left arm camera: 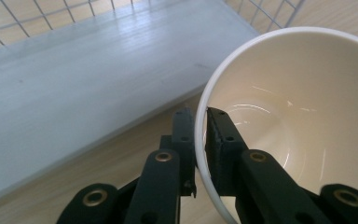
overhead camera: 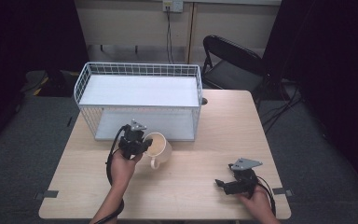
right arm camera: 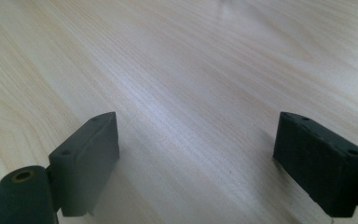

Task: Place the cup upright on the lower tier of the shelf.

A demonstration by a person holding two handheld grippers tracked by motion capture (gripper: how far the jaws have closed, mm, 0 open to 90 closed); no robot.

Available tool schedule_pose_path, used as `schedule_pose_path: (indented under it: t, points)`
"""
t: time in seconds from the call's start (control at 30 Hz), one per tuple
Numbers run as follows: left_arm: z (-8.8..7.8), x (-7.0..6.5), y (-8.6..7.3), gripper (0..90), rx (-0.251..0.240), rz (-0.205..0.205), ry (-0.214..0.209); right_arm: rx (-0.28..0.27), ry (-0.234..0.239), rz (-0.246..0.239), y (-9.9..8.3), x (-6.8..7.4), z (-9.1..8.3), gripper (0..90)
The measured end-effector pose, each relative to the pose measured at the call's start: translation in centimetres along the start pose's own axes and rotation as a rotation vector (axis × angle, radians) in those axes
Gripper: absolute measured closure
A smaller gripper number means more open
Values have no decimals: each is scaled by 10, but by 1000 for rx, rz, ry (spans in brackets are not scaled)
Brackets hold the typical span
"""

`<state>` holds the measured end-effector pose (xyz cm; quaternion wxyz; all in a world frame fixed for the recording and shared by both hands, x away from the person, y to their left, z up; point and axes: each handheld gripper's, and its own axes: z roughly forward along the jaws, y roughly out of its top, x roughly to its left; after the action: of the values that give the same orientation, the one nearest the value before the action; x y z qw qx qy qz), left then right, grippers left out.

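A cream mug (overhead camera: 160,147) with its handle toward the person sits just in front of the white wire shelf rack (overhead camera: 139,100). My left gripper (overhead camera: 142,142) is shut on the mug's left rim. In the left gripper view one jaw sits outside the mug (left arm camera: 298,116) wall and the other inside, pinching my left gripper (left arm camera: 200,126) on the rim. My right gripper (overhead camera: 220,183) rests low over the table near the front right, open. The right gripper view shows its fingers (right arm camera: 89,154) wide apart with bare wood between them, my right gripper (right arm camera: 196,140) holding nothing.
The wooden table (overhead camera: 223,135) carries the two-level rack at its back, whose white lower board (left arm camera: 74,88) lies just beyond the mug. A black folding chair (overhead camera: 233,60) stands behind the table's right corner. Cables trail on the floor at right.
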<state>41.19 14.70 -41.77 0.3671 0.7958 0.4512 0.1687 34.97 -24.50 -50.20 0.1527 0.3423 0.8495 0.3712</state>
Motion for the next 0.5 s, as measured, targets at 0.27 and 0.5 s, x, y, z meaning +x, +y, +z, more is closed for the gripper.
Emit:
schedule_pose_path:
  t: [0.27, 0.5]
  points:
    - [-2, 7, 4, 827, -47, -35, 44, 0, 0, 0, 0, 0, 0, 135]
    - [0, 9, 1, 827, -84, -46, 83, 0, 0, 0, 0, 0, 0, 135]
